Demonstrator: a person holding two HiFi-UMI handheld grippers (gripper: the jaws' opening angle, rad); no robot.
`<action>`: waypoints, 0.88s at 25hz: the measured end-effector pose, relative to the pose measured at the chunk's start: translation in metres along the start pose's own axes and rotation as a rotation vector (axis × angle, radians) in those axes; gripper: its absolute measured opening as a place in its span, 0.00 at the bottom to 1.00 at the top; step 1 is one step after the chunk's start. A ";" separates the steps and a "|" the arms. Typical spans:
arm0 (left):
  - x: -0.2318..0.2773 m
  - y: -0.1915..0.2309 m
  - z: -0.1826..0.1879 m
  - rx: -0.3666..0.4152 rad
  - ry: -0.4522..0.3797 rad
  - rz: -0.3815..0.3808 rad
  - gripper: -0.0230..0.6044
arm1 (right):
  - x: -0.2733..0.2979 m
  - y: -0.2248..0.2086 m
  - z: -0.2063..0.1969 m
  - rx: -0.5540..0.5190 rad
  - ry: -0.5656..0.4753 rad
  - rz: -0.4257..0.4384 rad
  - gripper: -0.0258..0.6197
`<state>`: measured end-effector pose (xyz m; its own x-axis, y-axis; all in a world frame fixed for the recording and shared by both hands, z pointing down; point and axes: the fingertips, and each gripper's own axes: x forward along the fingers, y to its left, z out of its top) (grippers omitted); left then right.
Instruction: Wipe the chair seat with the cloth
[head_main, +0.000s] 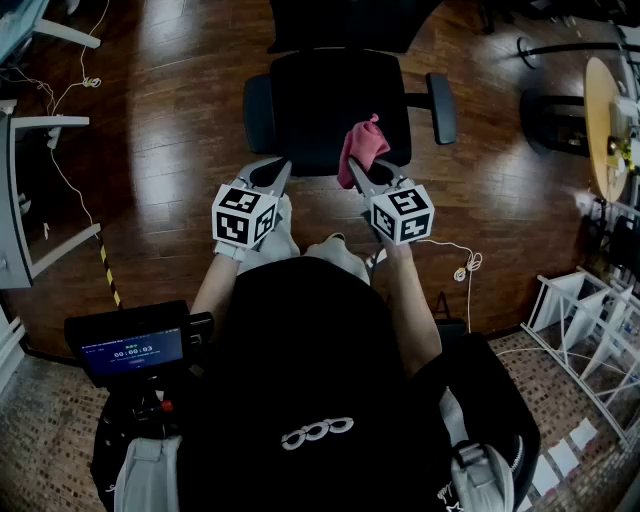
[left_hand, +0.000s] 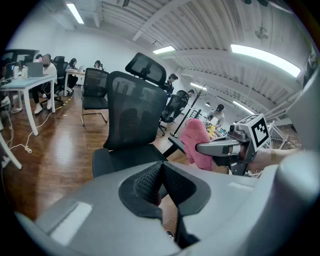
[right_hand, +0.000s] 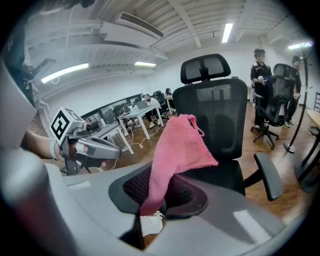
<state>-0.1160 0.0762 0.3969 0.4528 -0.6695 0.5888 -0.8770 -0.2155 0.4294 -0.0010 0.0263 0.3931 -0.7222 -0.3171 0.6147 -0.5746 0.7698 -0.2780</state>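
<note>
Near one chair (head_main: 330, 105), two claws: left claw (head_main: 274, 173), right claw (head_main: 356, 170) (one cloth (head_main: 362, 143)).

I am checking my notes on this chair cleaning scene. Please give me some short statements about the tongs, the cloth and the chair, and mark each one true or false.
1. The right tongs grip a pink cloth. True.
2. The left tongs grip the pink cloth too. False: they are shut on nothing.
3. The chair is black and has a headrest. True.
4. The pink cloth lies spread flat on the chair seat. False: it is bunched in the right tongs.
5. The chair stands on carpet. False: it stands on a wooden floor.
</note>
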 end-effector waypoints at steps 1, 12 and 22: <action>0.003 0.001 0.001 -0.002 0.002 0.001 0.03 | 0.003 -0.002 0.003 -0.008 0.000 -0.004 0.13; 0.080 0.109 -0.012 -0.104 0.052 -0.021 0.03 | 0.192 -0.055 0.027 -0.027 0.052 -0.031 0.13; 0.157 0.146 -0.049 -0.200 0.004 0.035 0.03 | 0.376 -0.130 -0.035 -0.078 0.185 0.104 0.13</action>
<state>-0.1646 -0.0253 0.5860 0.4238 -0.6714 0.6080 -0.8427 -0.0462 0.5364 -0.1845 -0.1735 0.6862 -0.6890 -0.1327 0.7125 -0.4640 0.8360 -0.2929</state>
